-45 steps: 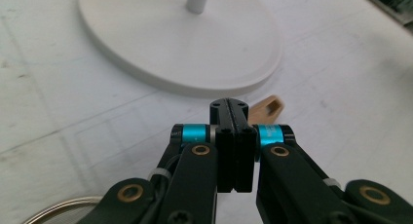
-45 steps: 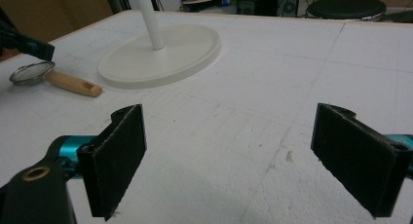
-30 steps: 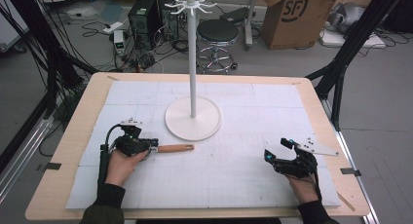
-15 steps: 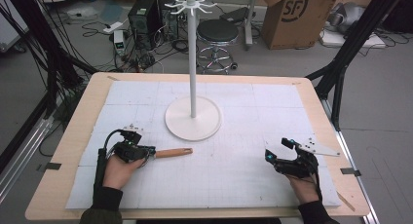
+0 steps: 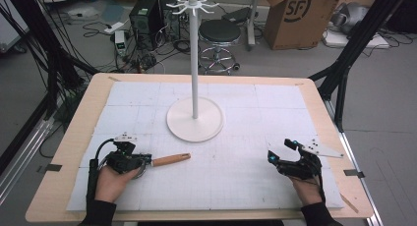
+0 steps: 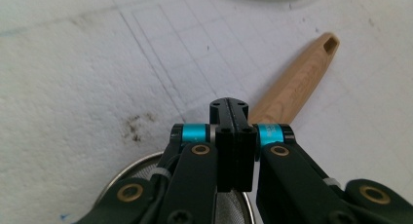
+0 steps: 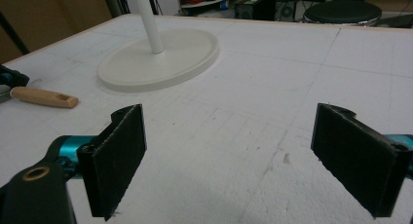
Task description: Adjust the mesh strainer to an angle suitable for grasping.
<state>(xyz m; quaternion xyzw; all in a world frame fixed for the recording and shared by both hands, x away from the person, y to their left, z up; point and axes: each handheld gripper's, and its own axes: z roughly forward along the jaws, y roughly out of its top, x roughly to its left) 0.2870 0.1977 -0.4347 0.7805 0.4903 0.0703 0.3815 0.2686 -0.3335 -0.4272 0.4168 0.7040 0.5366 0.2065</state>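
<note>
Left jaws clamped on the strainer (image 6: 160,185) where the wooden handle (image 5: 169,160) joins its metal rim (light, stiff, off-balance toward the mesh, best held right there), low over the mat (image 5: 236,186) near the stand (image 5: 194,119), right gripper (image 7: 243,160) idle, jaws wide apart.

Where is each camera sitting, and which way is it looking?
High view: sits above the person's side, looks forward and down on the table; both hands, the left gripper and right gripper show.
Left gripper view: rides on the left gripper, looks along its shut jaws at the wooden handle and a metal rim beneath.
Right gripper view: rides on the right gripper, looks between its open jaws toward the white stand.
Shared: all three show the wooden handle; the high and right gripper views share the stand.
</note>
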